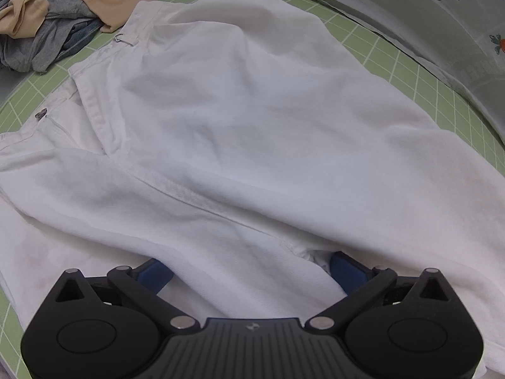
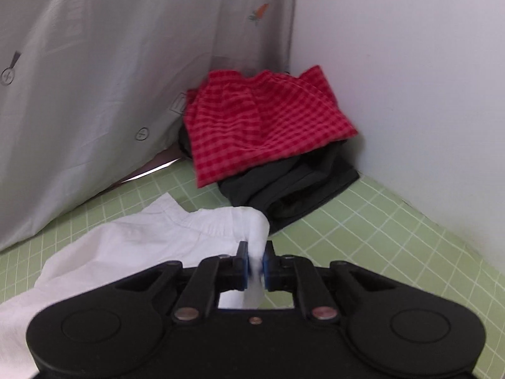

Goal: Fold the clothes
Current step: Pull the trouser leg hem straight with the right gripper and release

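One pair of white trousers (image 1: pixel 252 132) lies spread on the green gridded surface (image 2: pixel 363 230), so I'd say the fold is just starting. Right tongs (image 2: pixel 255 262) are pinched on a bunched corner of the cloth, while left tongs (image 1: pixel 251 271) are spread wide around a ridge, not gripping. Next they probably clamp, then both lift across. Folded red checked cloth (image 2: pixel 265 126) waits in the corner.

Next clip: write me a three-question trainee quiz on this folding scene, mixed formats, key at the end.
1. True or false: the right tool is shut on the white trousers.
2. How does the left tool stand? A) wide open B) shut on cloth C) out of view
3. Fill in: a red checked garment lies on a ___ one in the corner.

Key: 1 true; 2 A; 3 black.
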Available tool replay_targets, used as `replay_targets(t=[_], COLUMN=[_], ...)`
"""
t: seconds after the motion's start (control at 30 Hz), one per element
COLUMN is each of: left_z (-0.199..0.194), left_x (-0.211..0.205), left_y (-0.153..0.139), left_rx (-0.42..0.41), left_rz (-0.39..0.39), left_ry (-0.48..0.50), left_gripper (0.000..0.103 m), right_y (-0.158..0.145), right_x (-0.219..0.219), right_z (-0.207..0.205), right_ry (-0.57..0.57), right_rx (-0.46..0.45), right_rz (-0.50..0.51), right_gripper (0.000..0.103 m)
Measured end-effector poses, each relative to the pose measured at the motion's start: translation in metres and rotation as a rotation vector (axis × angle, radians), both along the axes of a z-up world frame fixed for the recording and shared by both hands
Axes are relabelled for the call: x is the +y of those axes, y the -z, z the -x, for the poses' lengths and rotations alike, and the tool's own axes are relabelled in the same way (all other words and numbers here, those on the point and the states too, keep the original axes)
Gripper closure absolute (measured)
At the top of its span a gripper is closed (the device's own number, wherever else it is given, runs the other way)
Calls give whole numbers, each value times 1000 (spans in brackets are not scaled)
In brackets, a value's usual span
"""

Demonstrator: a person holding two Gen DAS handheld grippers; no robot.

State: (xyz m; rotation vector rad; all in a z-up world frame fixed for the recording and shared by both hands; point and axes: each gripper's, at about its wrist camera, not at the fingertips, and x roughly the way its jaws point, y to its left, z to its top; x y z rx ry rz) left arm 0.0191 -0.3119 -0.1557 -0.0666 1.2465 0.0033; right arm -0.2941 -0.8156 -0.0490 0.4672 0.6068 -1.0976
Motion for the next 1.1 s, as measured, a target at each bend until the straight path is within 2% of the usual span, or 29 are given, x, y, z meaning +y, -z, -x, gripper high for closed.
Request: replay_targets(t=[0.03,0.13,0.17,0.2,0.27,0.3,0.37,0.4,0.47,0.5,0.6,0.77,0.9,1.03,1.1], left_z=[1,-2,-3,-4,-5,-6,-7,-10,-20,-26,-59,-137,-196,-231,-242], left_x=[-1,3,5,7,13,16,20,23,30,33,36,42,43,42,42], left_y=[0,-1,-2,-2,-7,-10,-24,-32,-49,-57,-76,-79,-70,-57,-51], left_rx=[-5,23,39,55,77,83,53,33,-25,-54,-143,-205,-177,-118,-114], left_rz=[-4,13,26,39,67,81,78,73,66,62,38,35,110,72,68], left_ry=[-1,1,1,1,-9,-16,-9,-10,-27,-35,-69,-124,-217,-276,-280], left_gripper=[0,0,0,0,0,0,0,0,0,0,0,0,0,1,3], right_y=[10,41,45,48,45,43,39,37,32,30,26,23,36,59,69], right_x=[-2,-9,-5,-2,4,6,9,11,14,15,14,11,3,2,0], right_z=[1,4,4,4,-1,-6,-21,-32,-57,-71,-115,-180,-218,-240,-244], right_ry=[20,77,74,70,60,49,10,-13,-53,-69,-128,-182,-159,-108,-72], right_rx=[51,213,228,242,198,172,129,119,103,96,76,-33,-145,-105,-82], right_rz=[-24,-97,-95,-91,-93,-97,-99,-91,-76,-68,-82,-148,-307,-375,-410], right_gripper=[93,78,71,56,43,42,38,27,14,11,10,10,10,15,29])
